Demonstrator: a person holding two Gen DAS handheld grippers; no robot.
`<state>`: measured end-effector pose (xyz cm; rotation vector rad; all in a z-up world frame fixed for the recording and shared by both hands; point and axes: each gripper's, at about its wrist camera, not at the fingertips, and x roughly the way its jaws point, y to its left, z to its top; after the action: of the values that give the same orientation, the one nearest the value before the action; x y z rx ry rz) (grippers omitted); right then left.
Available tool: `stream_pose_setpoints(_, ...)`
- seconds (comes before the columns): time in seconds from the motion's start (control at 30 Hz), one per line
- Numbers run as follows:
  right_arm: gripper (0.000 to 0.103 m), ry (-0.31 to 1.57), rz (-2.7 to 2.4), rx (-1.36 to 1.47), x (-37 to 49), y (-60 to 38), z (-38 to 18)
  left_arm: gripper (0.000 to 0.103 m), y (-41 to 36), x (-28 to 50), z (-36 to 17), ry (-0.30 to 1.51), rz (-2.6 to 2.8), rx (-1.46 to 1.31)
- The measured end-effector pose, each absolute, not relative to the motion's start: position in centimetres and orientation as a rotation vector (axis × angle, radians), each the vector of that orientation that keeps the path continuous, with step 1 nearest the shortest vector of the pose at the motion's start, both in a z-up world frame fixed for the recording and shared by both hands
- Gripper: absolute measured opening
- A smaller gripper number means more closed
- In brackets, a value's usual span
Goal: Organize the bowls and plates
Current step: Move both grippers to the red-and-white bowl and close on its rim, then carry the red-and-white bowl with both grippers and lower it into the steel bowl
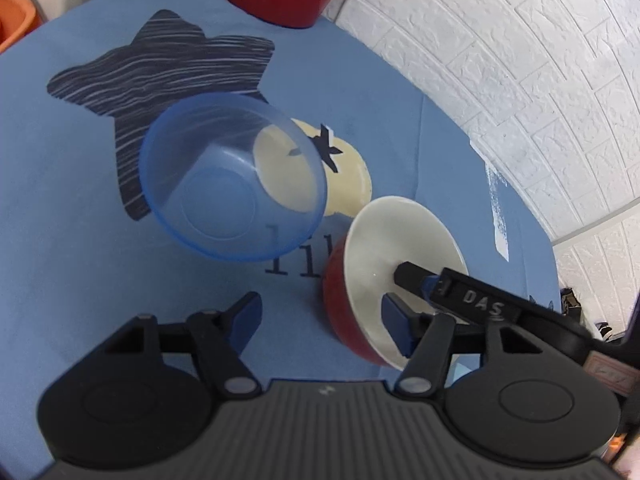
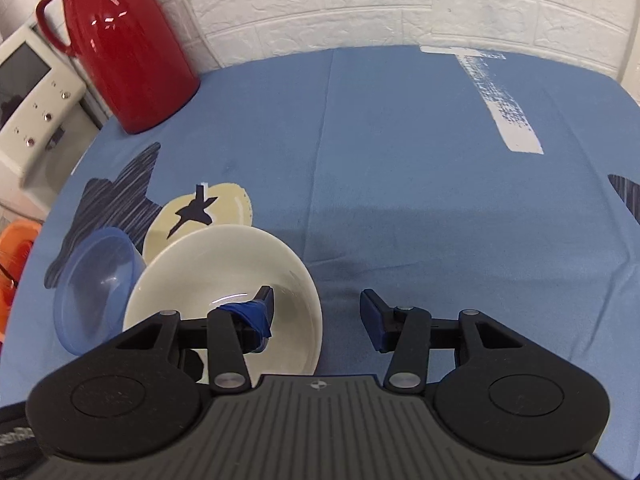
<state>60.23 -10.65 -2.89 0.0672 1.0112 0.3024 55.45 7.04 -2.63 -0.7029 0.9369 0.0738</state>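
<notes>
**Right wrist view: two bowls at lower left**

The blue-clothed worktop (image 2: 400, 160) fills the frame. The red jug (image 2: 120, 52) stands upper left. The red-and-cream bowl (image 2: 192, 276) straddles the released right tool (image 2: 316, 312); the blue bowl (image 2: 96, 276) lies beside it. The left tool (image 1: 320, 316) is spread wide too.

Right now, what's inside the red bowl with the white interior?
One finger of the right gripper reaches inside the red bowl, jaws open across its rim. No food shows on the visible white interior; the finger hides part of the bottom.
</notes>
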Motion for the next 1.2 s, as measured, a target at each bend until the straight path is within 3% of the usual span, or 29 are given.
stream_pose_setpoints(0.17,0.035,1.004,0.297,0.047,60.6,-10.3,-2.8,0.061,7.2,55.6,-2.7,0.934,0.070,-0.704)
stream_pose_setpoints(0.27,0.030,0.985,0.366,0.098,60.2,-10.6,-2.8,0.043,6.9,55.7,-2.7,0.953,0.064,-0.669)
stream_pose_setpoints(0.37,0.021,0.972,0.397,0.120,59.5,-10.5,-2.9,0.011,7.0,55.8,-2.7,0.979,0.008,-0.701)
stream_pose_setpoints(0.73,0.026,1.027,0.387,0.182,54.4,-11.4,-1.5,0.009,6.4,52.4,-1.9,1.056,-0.086,-0.666)
stream_pose_setpoints(0.8,0.026,1.022,0.387,0.140,52.5,-11.4,-0.7,0.005,5.9,50.6,-1.0,1.053,-0.110,-0.649)
stream_pose_setpoints(1.2,0.029,1.001,0.334,0.123,37.4,-16.4,3.3,0.008,1.4,36.9,4.4,1.042,-0.304,-0.496)
